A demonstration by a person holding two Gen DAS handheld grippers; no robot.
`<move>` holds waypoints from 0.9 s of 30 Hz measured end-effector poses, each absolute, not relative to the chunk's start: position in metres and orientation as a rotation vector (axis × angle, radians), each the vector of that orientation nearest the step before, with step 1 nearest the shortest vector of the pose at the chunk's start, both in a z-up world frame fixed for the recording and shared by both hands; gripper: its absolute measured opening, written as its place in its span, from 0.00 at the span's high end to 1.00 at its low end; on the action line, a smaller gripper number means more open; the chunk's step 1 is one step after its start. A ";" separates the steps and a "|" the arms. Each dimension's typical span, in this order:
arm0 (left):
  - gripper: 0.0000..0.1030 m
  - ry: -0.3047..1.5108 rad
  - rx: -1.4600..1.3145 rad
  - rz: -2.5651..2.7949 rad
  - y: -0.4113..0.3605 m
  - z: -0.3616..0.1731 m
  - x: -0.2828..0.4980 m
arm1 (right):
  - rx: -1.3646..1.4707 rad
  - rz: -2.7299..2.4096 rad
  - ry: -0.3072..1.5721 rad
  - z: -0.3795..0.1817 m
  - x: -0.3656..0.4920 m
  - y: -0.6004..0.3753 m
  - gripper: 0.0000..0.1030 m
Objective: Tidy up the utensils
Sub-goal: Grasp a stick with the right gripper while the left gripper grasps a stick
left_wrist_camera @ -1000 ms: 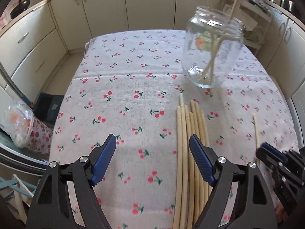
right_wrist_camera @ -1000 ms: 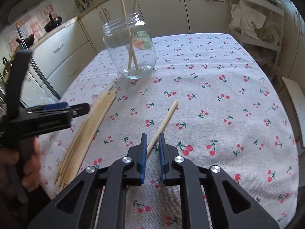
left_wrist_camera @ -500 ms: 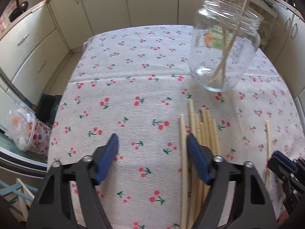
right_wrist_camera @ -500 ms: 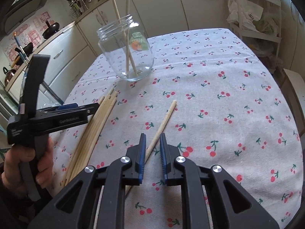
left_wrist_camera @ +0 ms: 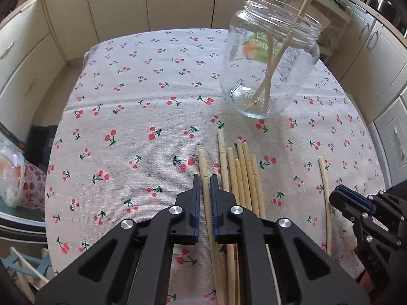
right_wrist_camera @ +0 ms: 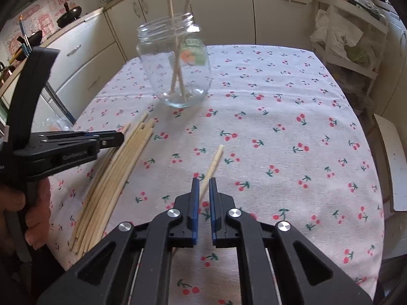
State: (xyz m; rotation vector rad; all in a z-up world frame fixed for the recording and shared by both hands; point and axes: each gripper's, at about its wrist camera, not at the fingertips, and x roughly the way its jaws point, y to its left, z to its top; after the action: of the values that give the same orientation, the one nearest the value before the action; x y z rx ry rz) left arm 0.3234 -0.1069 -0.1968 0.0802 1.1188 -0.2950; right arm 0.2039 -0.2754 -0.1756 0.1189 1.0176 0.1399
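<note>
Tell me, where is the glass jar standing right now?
The glass jar stands upright on the cherry tablecloth, just beyond the far tips of the bundle of chopsticks; in the right wrist view it is upper left, with two chopsticks inside.

A home kitchen: cream cabinets, cherry-print tablecloth, pans.

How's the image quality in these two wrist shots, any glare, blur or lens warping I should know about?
Left wrist view: strong fisheye bend, cabinets curve and the glass jar leans; daylight glints on its glass; cherry tablecloth evenly lit and sharp; dark vignette in the corners. Right wrist view: same warping, the jar's label is soft, the hand at the left edge is dim and slightly blurred, and the shelf at far right looks bright.
</note>
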 end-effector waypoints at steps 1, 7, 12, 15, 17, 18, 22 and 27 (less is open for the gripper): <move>0.92 1.122 0.080 -0.294 -0.108 -0.197 0.325 | 0.113 0.137 1.023 -0.176 0.205 -0.275 0.90; 0.92 1.103 0.146 -0.289 -0.114 -0.200 0.330 | 0.037 0.127 1.054 -0.179 0.212 -0.260 0.90; 0.95 1.102 0.115 -0.308 -0.111 -0.196 0.320 | -0.012 0.107 1.056 -0.179 0.213 -0.251 0.91; 0.95 1.084 0.093 -0.308 -0.103 -0.191 0.312 | -0.008 0.103 1.048 -0.179 0.212 -0.251 0.92; 0.95 1.066 0.067 -0.309 -0.097 -0.185 0.307 | 0.018 0.104 1.044 -0.179 0.211 -0.253 0.92; 0.95 1.049 0.044 -0.317 -0.093 -0.180 0.305 | 0.052 0.112 1.044 -0.179 0.211 -0.256 0.93; 0.95 0.987 -0.022 -0.333 -0.079 -0.159 0.297 | 0.213 0.143 1.033 -0.181 0.206 -0.271 0.94; 0.95 0.891 -0.093 -0.356 -0.066 -0.130 0.288 | 0.367 0.151 0.971 -0.187 0.196 -0.289 0.94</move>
State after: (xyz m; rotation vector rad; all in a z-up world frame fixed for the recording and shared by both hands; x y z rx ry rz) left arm 0.2882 -0.0659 -0.1299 -0.0931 0.8915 -0.3557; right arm 0.1956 -0.2885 -0.1867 0.3666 0.9708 0.1513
